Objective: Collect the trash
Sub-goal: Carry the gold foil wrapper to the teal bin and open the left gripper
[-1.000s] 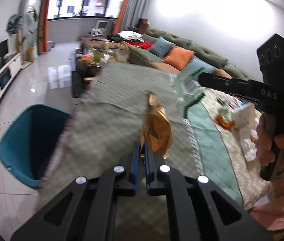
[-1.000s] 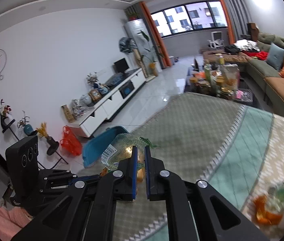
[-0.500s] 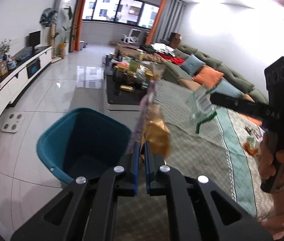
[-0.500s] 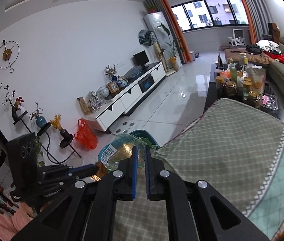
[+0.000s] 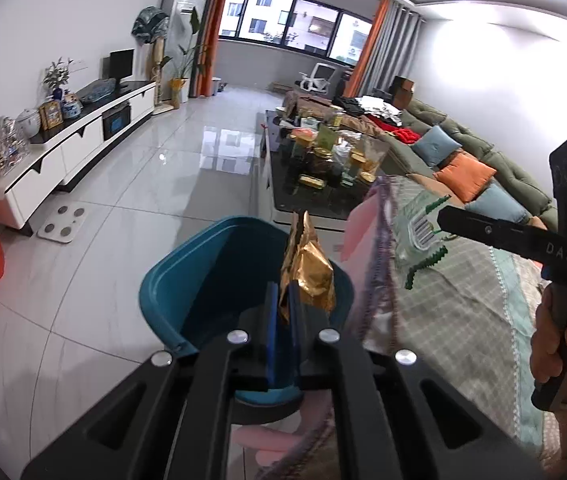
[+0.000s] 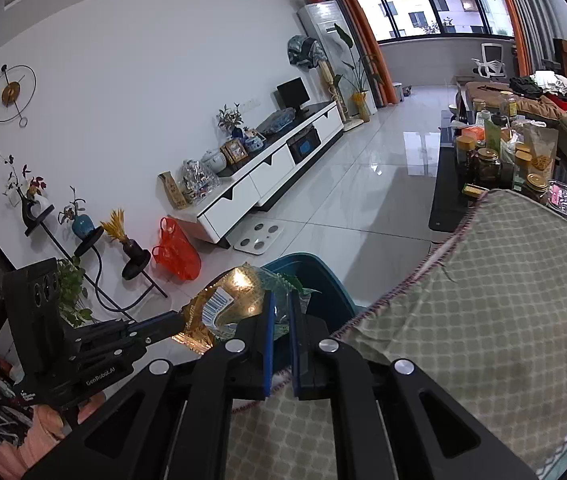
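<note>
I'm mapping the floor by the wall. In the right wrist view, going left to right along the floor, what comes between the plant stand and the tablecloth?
Orange plastic bag → white bathroom scale → blue bin.

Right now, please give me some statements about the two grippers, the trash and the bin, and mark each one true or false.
1. The left gripper is shut on a gold wrapper. True.
2. The right gripper holds nothing. False: it is shut on a clear plastic wrapper with green print.
3. The teal bin stands on the tiled floor beside the cloth-covered table. True.
4. The gold wrapper already lies inside the bin. False: it is held above the opening.
5. The red plastic bag hangs from the right gripper. False: it sits by the wall.
</note>
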